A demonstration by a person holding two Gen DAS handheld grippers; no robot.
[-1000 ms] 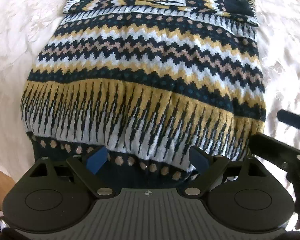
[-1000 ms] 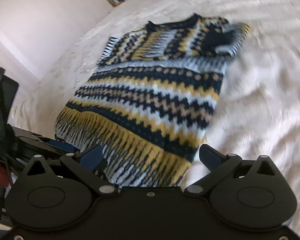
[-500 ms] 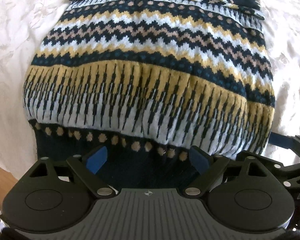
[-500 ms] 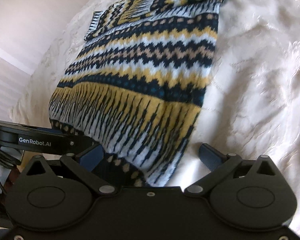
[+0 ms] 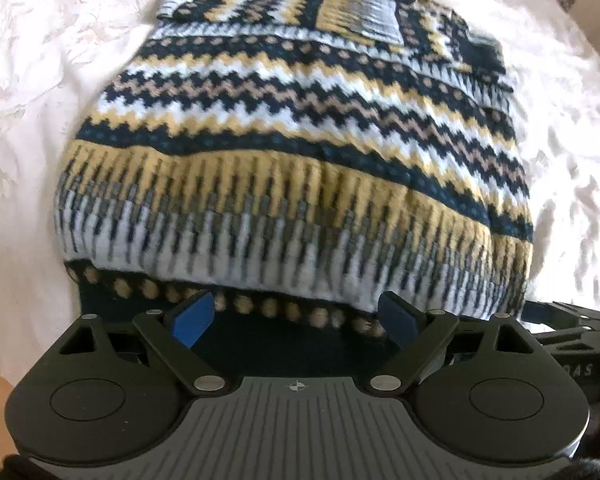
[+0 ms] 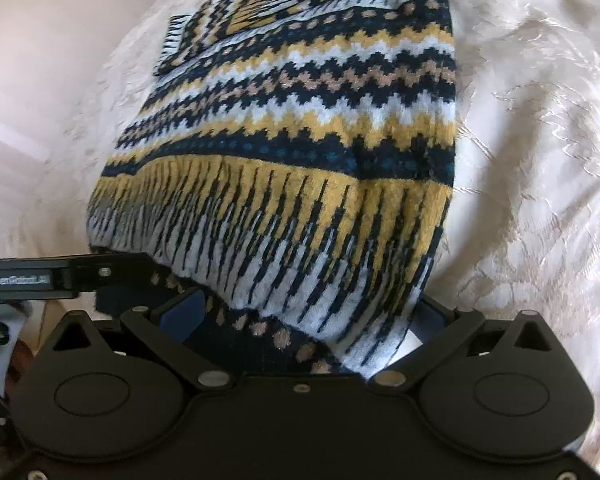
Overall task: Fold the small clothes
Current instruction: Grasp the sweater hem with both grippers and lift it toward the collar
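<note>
A knitted sweater (image 5: 300,132) with navy, yellow, white and tan zigzag bands lies flat on a white bedspread (image 5: 36,120), its sleeves folded in at the far end. It also shows in the right wrist view (image 6: 300,128). My left gripper (image 5: 296,318) is open, its blue pads straddling the navy hem near the left corner. My right gripper (image 6: 304,316) is open at the hem's right corner, and the cloth lies between its fingers and covers the right pad.
The white textured bedspread (image 6: 540,140) spreads around the sweater on all sides. The right gripper's body shows at the right edge of the left wrist view (image 5: 572,332); the left gripper's arm crosses the left of the right wrist view (image 6: 60,272). A pale wall (image 6: 40,40) rises beyond the bed.
Both grippers have moved in to the sweater's near hem. The right gripper swung down from farther off, and the hem now lies between both pairs of open fingers.
</note>
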